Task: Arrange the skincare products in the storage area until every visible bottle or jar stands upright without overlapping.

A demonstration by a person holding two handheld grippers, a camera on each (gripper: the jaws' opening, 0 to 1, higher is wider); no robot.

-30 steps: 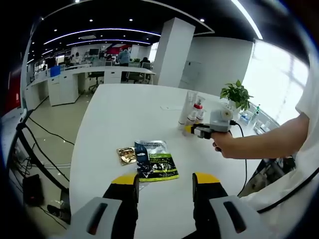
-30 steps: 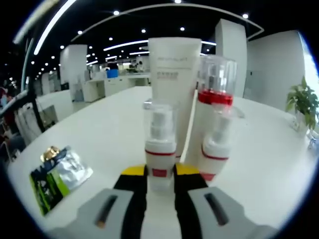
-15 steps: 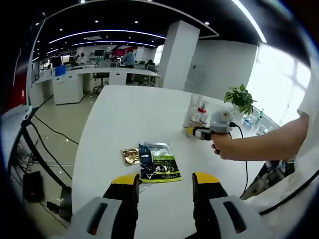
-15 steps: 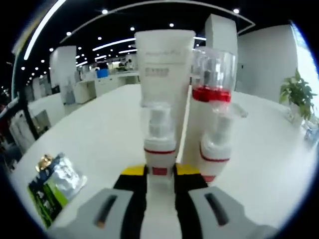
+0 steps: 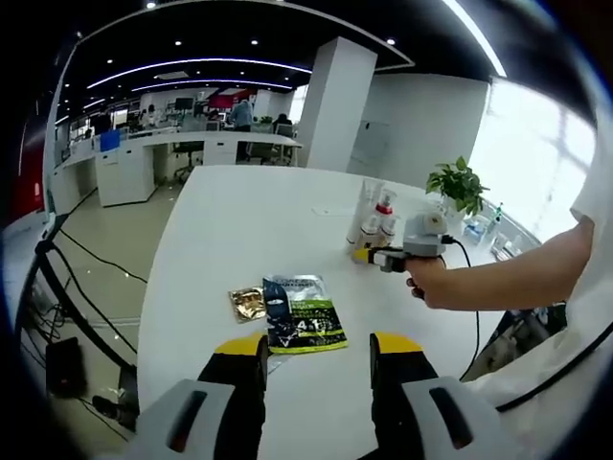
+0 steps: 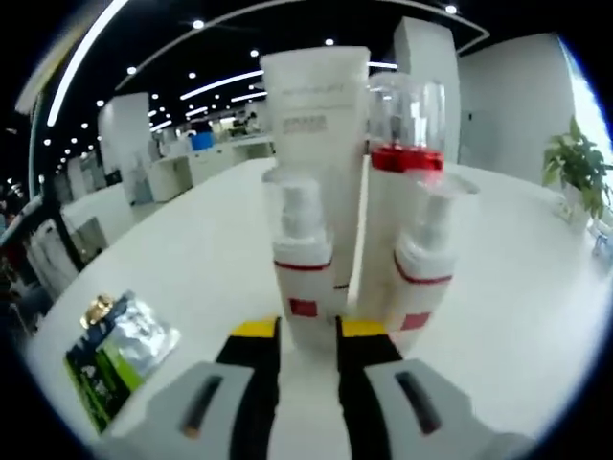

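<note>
In the left gripper view, the left gripper (image 5: 317, 356) is held with jaws spread and empty above the white table (image 5: 239, 220); a gold sachet (image 5: 247, 303) and a green-and-black packet (image 5: 302, 313) are seen at 12 o'clock, and the right gripper (image 5: 364, 255) is raised at 2 o'clock beside the bottles. In the right gripper view, a small pump bottle (image 6: 303, 278) is pinched upright between the jaws, flanked at 1 o'clock by a second pump bottle (image 6: 426, 273), a red-collared bottle (image 6: 406, 144) and a tall tube (image 6: 315, 115)
</note>
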